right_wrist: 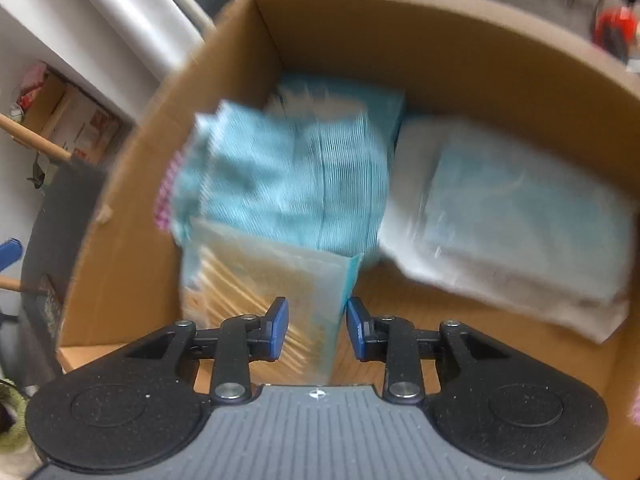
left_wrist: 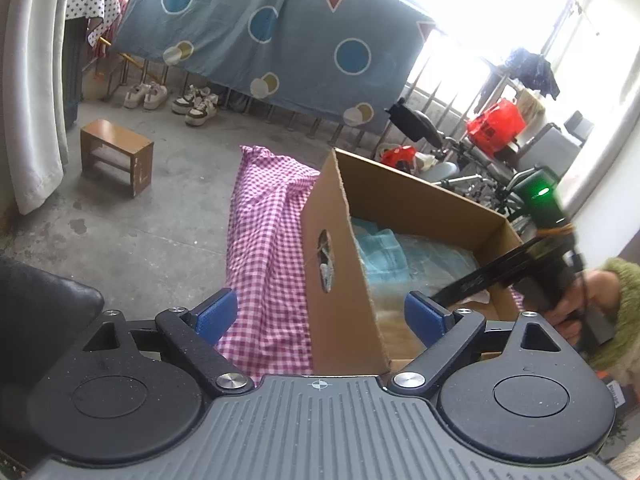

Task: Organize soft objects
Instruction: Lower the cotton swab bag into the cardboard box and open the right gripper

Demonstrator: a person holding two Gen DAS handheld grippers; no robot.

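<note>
From my left wrist camera I see the cardboard box (left_wrist: 348,264) standing open on the concrete floor (left_wrist: 132,232), with a pink checked cloth (left_wrist: 266,240) lying on the floor against its outer wall. Through the right wrist camera I look down into the box: a pale bundle wrapped in clear plastic (right_wrist: 516,216) lies along the right side, a teal ribbed towel (right_wrist: 296,184) is bunched on the left and reaches up the left wall, and an orange-striped cloth (right_wrist: 264,300) sits against the near end of the towel. This view is blurred, so I can't tell finer detail. My left gripper (left_wrist: 320,316) stands wide open and straddles the near corner of the box, gripping nothing. My right gripper (right_wrist: 317,328) is partly open above the orange-striped cloth, its pads off the fabric.
</note>
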